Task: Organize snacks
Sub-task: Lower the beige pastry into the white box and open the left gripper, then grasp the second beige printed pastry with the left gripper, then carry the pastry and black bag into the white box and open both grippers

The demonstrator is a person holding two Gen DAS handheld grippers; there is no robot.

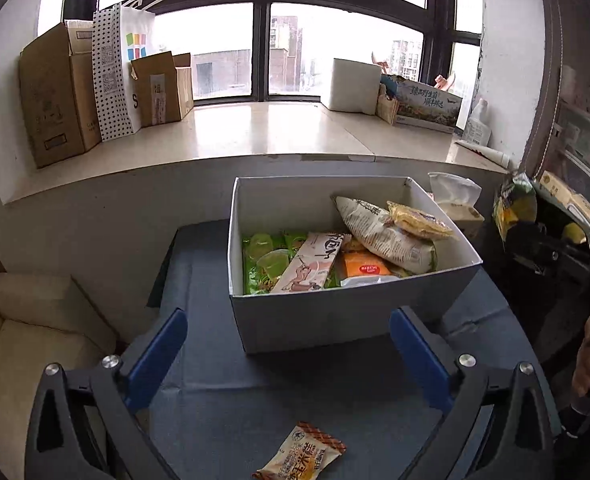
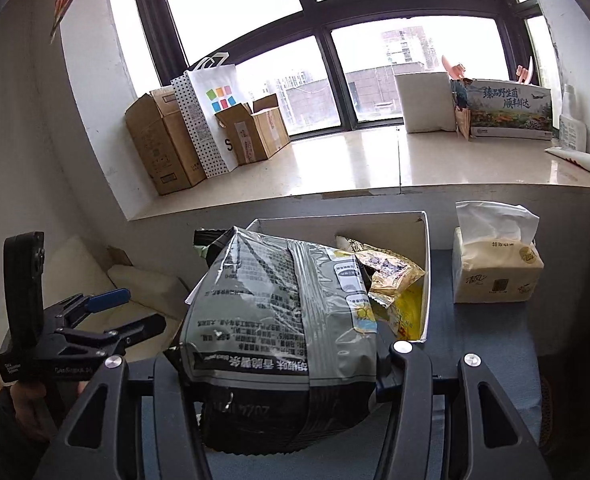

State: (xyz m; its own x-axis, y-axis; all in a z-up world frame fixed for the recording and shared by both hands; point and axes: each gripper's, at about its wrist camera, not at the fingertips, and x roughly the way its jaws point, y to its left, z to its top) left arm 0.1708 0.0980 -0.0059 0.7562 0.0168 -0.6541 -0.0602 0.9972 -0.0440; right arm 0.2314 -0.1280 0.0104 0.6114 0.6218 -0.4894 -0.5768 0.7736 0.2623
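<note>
A white box [image 1: 319, 320] stands on the blue-covered table and holds several snack packets: green jelly cups [image 1: 269, 258], a pink packet [image 1: 311, 262], an orange packet [image 1: 365, 268], a white bag [image 1: 387, 232]. My left gripper [image 1: 287, 356] is open in front of the box, empty. A small orange-and-cream snack packet [image 1: 301, 456] lies on the table below it. My right gripper [image 2: 279, 360] is shut on a grey chip bag [image 2: 279, 312], held near the box [image 2: 425, 280]. The right gripper with the bag also shows in the left wrist view [image 1: 511, 208].
A tissue pack [image 2: 495, 268] stands right of the box. The window ledge [image 1: 255, 132] behind carries cardboard boxes [image 1: 59, 92], a paper bag [image 1: 123, 68] and a white box [image 1: 353, 86]. A cream sofa [image 1: 23, 344] sits left of the table.
</note>
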